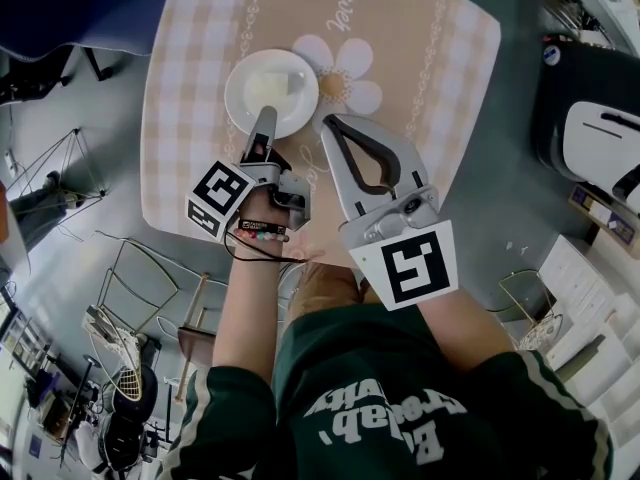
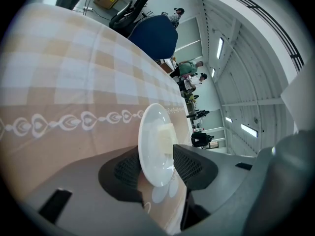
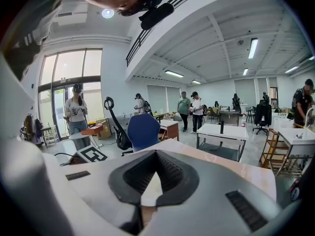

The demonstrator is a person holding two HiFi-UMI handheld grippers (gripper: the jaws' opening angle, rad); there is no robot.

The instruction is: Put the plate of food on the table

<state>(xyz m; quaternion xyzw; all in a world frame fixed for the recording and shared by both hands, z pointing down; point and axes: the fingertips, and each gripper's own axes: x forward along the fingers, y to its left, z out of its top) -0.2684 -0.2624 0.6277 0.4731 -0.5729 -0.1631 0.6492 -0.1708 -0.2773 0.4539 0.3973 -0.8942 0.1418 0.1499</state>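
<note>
Fingers of the left gripper [image 1: 265,118] stand wide apart around the near rim of the white plate [image 1: 271,91]. The plate holds a pale food block [image 1: 268,84] and sits on the checked tablecloth [image 1: 190,58]. Just to its right, the right gripper [image 1: 327,120] is closed on nothing. Only the gripper views show people [image 3: 189,109] standing in the bright hall.

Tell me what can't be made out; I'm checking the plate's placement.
The food: small and pale in the head view, washed out in the left gripper view.
Near rim of the plate: head view, under the left gripper.
Far edge of the table: cut by the head view's top.
</note>
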